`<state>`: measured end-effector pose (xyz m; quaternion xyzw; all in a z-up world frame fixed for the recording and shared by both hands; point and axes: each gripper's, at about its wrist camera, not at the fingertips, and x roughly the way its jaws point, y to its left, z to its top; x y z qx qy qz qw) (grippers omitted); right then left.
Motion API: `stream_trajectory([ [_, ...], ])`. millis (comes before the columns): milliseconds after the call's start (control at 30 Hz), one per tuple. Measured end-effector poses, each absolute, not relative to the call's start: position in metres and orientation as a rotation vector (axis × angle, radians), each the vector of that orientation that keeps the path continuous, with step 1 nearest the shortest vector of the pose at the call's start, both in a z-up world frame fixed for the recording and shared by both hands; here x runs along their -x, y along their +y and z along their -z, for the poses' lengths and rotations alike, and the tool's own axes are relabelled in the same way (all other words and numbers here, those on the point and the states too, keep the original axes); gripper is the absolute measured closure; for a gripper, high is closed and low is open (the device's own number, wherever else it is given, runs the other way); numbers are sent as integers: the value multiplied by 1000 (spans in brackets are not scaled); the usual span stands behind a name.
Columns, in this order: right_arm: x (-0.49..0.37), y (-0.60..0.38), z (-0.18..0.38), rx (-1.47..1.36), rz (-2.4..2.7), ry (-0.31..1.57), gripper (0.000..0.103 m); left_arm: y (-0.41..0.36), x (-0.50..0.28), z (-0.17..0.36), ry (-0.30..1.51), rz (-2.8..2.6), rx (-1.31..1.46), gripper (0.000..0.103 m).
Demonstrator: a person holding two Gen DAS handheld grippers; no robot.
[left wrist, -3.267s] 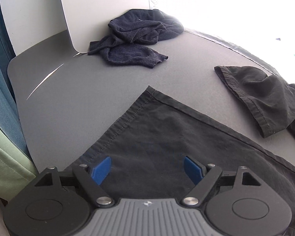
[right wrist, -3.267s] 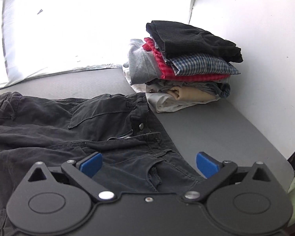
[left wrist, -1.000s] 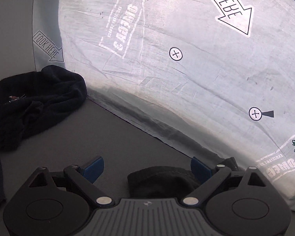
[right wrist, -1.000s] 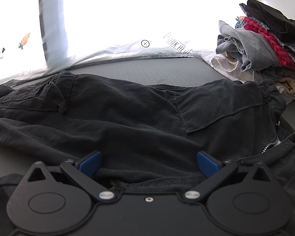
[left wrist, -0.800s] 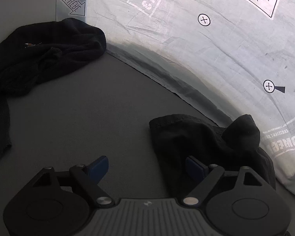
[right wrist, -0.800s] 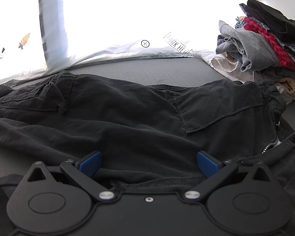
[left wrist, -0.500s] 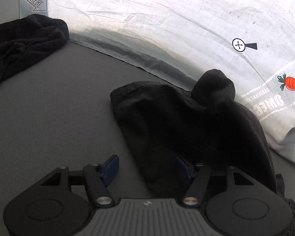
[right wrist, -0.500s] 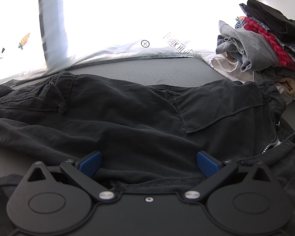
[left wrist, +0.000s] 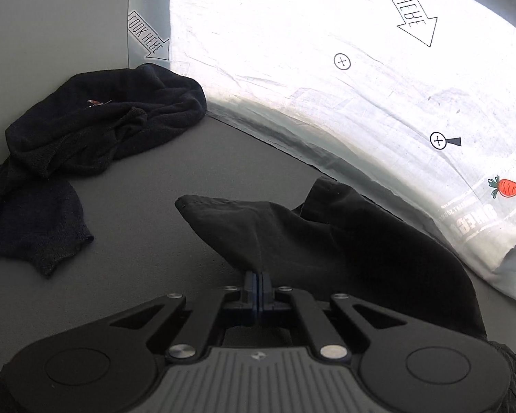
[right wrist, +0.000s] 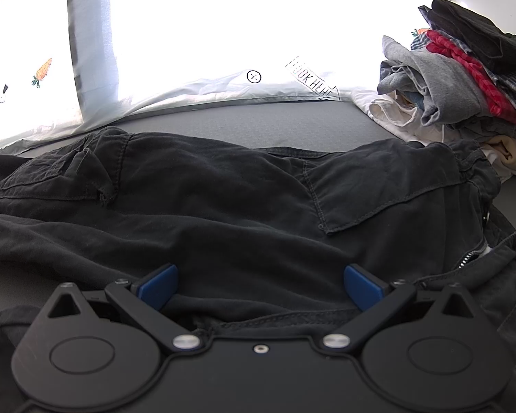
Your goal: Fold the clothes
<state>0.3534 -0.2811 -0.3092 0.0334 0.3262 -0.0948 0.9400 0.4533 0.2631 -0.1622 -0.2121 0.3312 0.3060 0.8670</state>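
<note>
Black cargo trousers (right wrist: 244,206) lie spread across the grey table (right wrist: 292,120). In the left wrist view one trouser leg end (left wrist: 326,237) is bunched near the back curtain. My left gripper (left wrist: 258,280) is shut on the hem of that leg and lifts a peak of fabric. My right gripper (right wrist: 259,284) is open and empty, low over the trousers near the waist, with the zip (right wrist: 473,253) to its right.
A crumpled dark sweater (left wrist: 86,130) lies at the table's far left corner. A stack of folded clothes (right wrist: 464,75) stands at the back right. A white printed curtain (left wrist: 361,69) runs along the table's far edge.
My left gripper closed on the trouser leg hem and pulled it up and back. The right gripper has not moved.
</note>
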Motion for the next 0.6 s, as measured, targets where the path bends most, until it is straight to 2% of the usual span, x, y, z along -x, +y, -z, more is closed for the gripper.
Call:
stream_trajectory([
  [200, -353, -282, 310, -68, 193, 665, 0, 263, -376, 195, 835, -672, 492, 99],
  [300, -353, -282, 310, -67, 193, 665, 0, 264, -360, 195, 831, -680, 503, 91],
  [367, -353, -281, 310, -63, 194, 665, 0, 265, -360, 185, 806, -683, 442, 90],
  [400, -353, -282, 310, -64, 194, 665, 0, 263, -361, 178, 789, -683, 397, 85],
  [467, -353, -281, 309, -59, 196, 665, 0, 261, -368, 166, 770, -663, 321, 66],
  [500, -353, -281, 309, -60, 198, 666, 0, 259, -372, 164, 769, -648, 297, 49],
  [533, -353, -281, 309, -64, 200, 667, 0, 255, -378, 164, 771, -628, 276, 39],
  [600, -355, -282, 308, -73, 202, 679, 0, 247, -390, 165, 786, -583, 246, 32],
])
